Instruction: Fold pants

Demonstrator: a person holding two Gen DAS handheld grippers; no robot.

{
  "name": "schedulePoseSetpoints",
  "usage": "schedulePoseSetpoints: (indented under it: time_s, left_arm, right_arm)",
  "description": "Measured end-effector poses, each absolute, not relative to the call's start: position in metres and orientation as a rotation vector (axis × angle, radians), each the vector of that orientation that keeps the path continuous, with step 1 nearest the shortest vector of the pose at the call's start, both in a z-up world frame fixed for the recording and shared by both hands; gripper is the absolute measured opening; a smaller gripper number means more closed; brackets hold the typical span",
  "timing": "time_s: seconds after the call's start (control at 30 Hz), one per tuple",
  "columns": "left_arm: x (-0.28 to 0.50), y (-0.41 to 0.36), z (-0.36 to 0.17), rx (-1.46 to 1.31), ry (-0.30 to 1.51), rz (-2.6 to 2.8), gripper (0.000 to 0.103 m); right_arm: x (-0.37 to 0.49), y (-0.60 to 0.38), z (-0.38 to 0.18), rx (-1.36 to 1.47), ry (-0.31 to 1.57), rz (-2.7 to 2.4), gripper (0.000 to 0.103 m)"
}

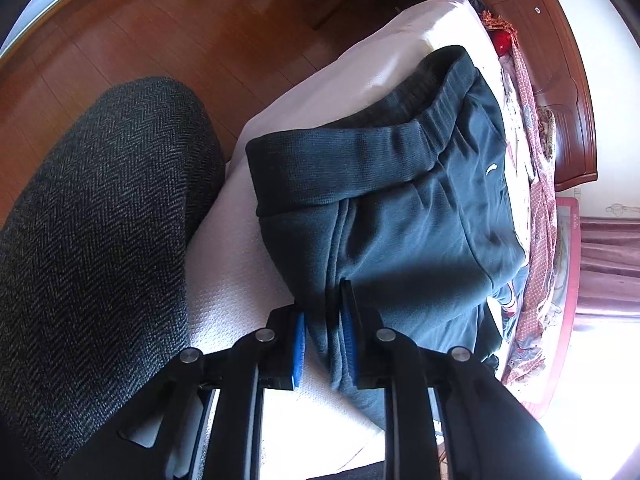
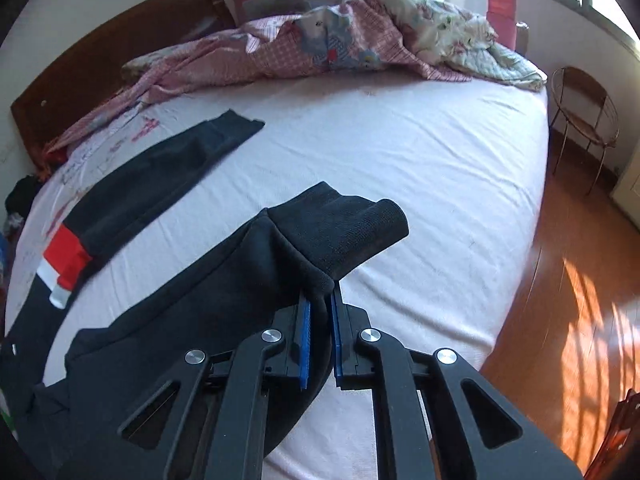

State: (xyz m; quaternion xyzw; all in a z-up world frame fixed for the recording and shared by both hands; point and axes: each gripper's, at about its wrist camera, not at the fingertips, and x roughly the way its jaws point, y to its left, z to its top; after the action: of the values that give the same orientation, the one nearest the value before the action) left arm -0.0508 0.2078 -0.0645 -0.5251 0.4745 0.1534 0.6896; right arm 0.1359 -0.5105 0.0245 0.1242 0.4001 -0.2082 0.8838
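Dark blue-green sweatpants lie on the white bed, their ribbed waistband toward the bed's edge. My left gripper stands slightly open around a raised fold of the pants. The fold leans against the right pad, and white sheet shows beside the left pad. In the right wrist view my right gripper is shut on one pant leg just behind its ribbed cuff and holds it lifted off the sheet. The other leg lies flat at the left, with a red and white patch.
Grey herringbone cloth, seemingly a person's leg, fills the left of the left wrist view. A crumpled pink patterned quilt lies along the far side by the wooden headboard. Wood floor and a wire chair are right of the bed.
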Motion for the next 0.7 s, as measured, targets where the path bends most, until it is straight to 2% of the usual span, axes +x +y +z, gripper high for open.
schedulePoseSetpoints:
  time_s: [0.1,0.17,0.27,0.33,0.37,0.43,0.53,0.57,0.6,0.63,0.7]
  left_arm:
    - [-0.052,0.208,-0.065,-1.169,1.063,0.338,0.018]
    - [-0.052,0.207,-0.066,-1.148,1.066,0.334,0.018]
    - [-0.052,0.207,-0.064,-1.133,1.07,0.333,0.018]
    - [-0.054,0.208,-0.065,-1.154,1.064,0.334,0.018]
    - [-0.053,0.207,-0.065,-1.149,1.065,0.334,0.018]
    - [-0.053,0.206,-0.064,-1.136,1.068,0.33,0.019]
    - [-0.057,0.208,-0.06,-1.141,1.082,0.357,0.032]
    - [-0.058,0.209,-0.057,-1.128,1.09,0.369,0.046]
    - [-0.06,0.21,-0.053,-1.12,1.093,0.374,0.055]
    - [-0.062,0.211,-0.048,-1.104,1.093,0.386,0.057]
    - [-0.066,0.215,-0.035,-1.062,1.089,0.396,0.079]
  right_arm:
    - [0.125,-0.54,0.005,0.312,0.872,-0.478,0.008]
    - [0.128,-0.546,-0.029,0.276,0.982,-0.482,0.008]
    - [0.123,-0.546,-0.039,0.292,0.916,-0.518,0.018]
    - [0.116,-0.55,-0.035,0.31,0.92,-0.588,0.043]
    - [0.112,-0.553,-0.032,0.319,0.92,-0.627,0.047]
    - [0.103,-0.544,-0.015,0.296,0.87,-0.662,0.047]
    - [0.097,-0.503,0.01,0.198,0.802,-0.553,0.047]
    - [0.096,-0.486,0.015,0.194,0.792,-0.473,0.047]
    - [0.097,-0.467,0.016,0.193,0.791,-0.379,0.047]
    - [0.099,-0.445,0.013,0.181,0.796,-0.293,0.047]
    - [0.108,-0.397,0.001,0.112,0.806,-0.129,0.047]
